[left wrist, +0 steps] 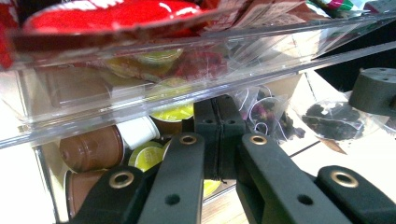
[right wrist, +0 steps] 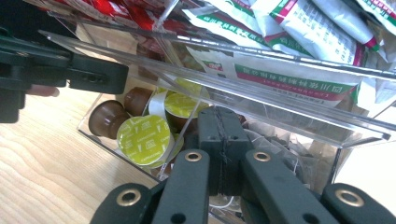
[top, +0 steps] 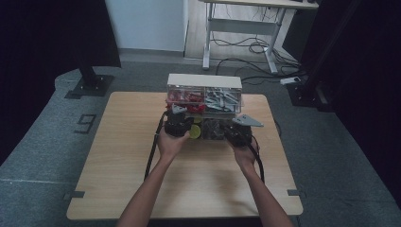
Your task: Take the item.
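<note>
Drawer (top: 208,130) is met at 12 o'clock by both grippers (top: 181,124) (top: 238,132), fingers (right wrist: 219,140) pressed shut on nothing, left nearer the pods (right wrist: 144,140).

Upper tray (left wrist: 140,60) hides capsules (left wrist: 93,148) behind — packet (right wrist: 299,79) print unreadable.

Both forearms enter from the bottom of the high view and converge forward. The left hand (top: 169,143) holds the left tool (top: 178,124); the right hand (top: 245,154) holds the right tool (top: 238,132). Each hand grips its tool from behind, wrists roughly level, tools pointing forward and side by side, apart. In the left gripper view the jaws of the left tool (left wrist: 217,121) are pressed together; likewise the right tool (right wrist: 222,135) in the right gripper view.
</note>
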`<state>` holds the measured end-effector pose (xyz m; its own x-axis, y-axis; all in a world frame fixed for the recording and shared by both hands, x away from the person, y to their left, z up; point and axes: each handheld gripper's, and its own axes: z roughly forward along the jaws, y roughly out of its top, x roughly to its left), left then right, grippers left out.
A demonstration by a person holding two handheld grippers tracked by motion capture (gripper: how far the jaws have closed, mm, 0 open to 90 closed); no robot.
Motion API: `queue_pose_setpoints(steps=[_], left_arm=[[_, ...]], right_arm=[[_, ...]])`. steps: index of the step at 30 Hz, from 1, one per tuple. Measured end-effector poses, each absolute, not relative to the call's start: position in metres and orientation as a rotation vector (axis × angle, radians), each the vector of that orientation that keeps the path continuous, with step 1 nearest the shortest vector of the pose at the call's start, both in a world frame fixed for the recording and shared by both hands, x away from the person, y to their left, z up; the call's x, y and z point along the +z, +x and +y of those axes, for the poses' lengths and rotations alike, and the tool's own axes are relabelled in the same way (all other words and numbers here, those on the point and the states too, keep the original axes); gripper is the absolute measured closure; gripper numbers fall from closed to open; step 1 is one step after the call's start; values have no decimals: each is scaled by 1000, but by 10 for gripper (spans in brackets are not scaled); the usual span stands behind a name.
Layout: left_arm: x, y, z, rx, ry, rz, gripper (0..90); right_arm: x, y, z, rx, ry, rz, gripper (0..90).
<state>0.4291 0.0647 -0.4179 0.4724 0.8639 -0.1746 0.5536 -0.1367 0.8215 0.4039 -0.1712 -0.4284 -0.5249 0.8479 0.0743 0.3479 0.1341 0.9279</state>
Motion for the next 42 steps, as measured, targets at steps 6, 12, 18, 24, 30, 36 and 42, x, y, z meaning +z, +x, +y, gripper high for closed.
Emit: queue_pose_setpoints(steps=[6, 12, 18, 24, 30, 36, 42], left_arm=[[-419, 428, 65, 430, 1815, 1198, 898], [-420, 428, 65, 430, 1815, 1199, 898], [-420, 429, 64, 429, 1816, 1200, 897], [-420, 429, 64, 427, 1816, 1199, 896], [-419, 429, 64, 428, 1818, 1198, 896], [-419, 429, 64, 430, 1821, 1201, 896], [-419, 429, 63, 430, 1822, 1201, 895]], right_arm=[[-426, 402, -174, 1382, 1143, 1933, 893], [-424, 400, -178, 1384, 1139, 1927, 893], [-423, 398, -181, 1388, 1141, 1924, 893], [-422, 395, -185, 1391, 1142, 1922, 893], [-423, 392, -188, 1391, 1139, 1926, 893], [-423, 388, -193, 1398, 1133, 1922, 893], [-422, 385, -198, 1398, 1133, 1918, 893]])
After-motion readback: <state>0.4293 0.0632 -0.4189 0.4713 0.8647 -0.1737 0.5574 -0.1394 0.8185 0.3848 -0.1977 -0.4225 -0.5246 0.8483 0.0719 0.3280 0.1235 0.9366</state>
